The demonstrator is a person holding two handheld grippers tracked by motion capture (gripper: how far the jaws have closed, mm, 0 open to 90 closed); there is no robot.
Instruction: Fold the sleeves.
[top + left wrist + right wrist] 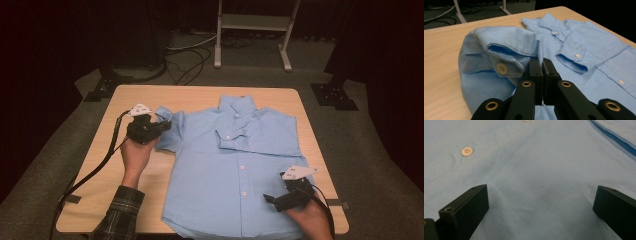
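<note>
A light blue button-up shirt [240,170] lies flat, front up, on the wooden table [200,95]. One sleeve [240,137] is folded across the chest. The other sleeve's cuff [506,52] is bunched up at the shirt's left side, with my left gripper [162,125] shut on its fabric [534,53] just right of the cuff button [502,68]. My right gripper [270,199] rests low over the shirt's lower right front, its jaws wide open, blue cloth [541,185] between them untouched. A shirt button [467,151] lies ahead of it.
Bare table shows left of the shirt [100,175] and along the right edge [320,150]. Beyond the table a white metal stand [252,30] and cables [190,55] sit on the grey floor. A black cable [95,170] trails from the left gripper.
</note>
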